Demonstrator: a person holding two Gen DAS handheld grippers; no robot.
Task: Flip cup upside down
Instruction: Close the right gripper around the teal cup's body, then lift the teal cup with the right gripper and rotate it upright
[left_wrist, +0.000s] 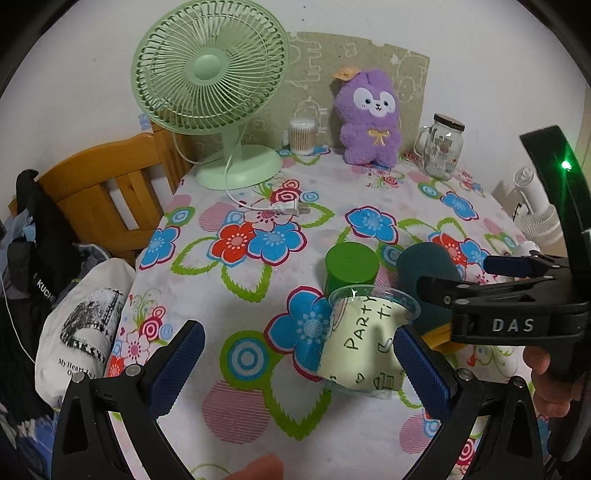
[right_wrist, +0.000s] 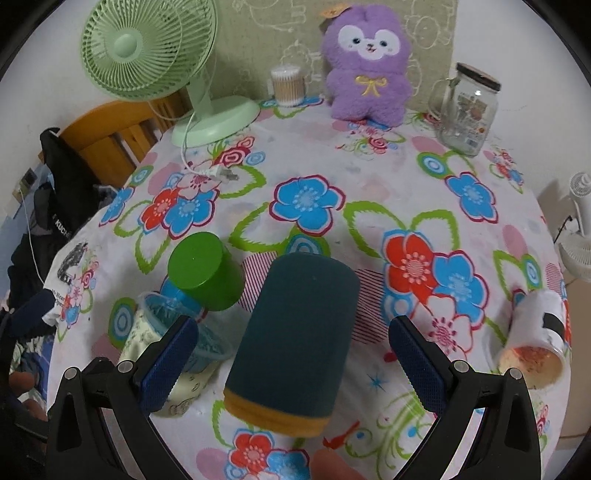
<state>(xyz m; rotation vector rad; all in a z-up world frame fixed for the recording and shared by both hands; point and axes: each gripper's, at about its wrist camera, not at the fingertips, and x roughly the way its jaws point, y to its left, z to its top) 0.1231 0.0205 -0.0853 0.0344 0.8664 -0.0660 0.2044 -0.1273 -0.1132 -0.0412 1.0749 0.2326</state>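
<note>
Both grippers gape empty: left gripper beside clear plastic cup, right gripper astride matte, seemingly inverted teal cup.

We see a bench under a flowered cloth. On its far edge stand a green fan, a swab tub, a purple plush and a glass jar. Nearer stand a green cup, a dark teal cup and a clear cup; a white cup lies on the right.
</note>
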